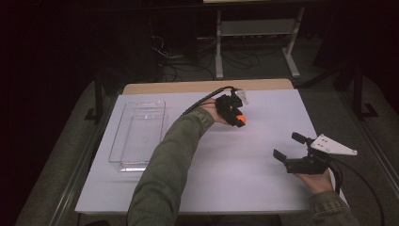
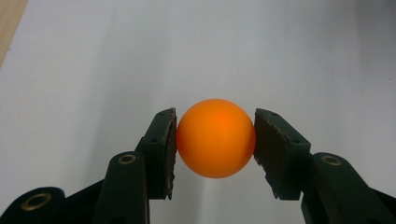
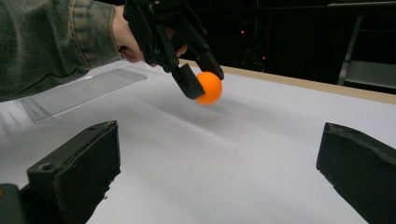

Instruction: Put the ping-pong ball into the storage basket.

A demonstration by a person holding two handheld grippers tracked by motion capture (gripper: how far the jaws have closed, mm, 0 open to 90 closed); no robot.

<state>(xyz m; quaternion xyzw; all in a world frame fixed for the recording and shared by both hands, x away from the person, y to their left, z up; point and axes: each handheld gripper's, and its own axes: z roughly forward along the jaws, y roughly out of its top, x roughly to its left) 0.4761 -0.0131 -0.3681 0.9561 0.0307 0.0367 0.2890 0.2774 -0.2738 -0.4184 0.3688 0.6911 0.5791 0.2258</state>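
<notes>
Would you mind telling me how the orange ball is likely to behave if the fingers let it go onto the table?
The orange ball is round and smooth, so it would probably roll across the flat white table. It looks like a light, hollow ball, likely to bounce. The left gripper touches it at two small spots, so it may slip.

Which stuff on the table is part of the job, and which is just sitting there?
Part of the job:
- small round orange ball, gripped by the left tool just above the table
- clear plastic rectangular tray, empty, probably where the ball goes

Just there:
- right tool, open, holding nothing
- white tabletop
- metal shelf frame behind the table
</notes>
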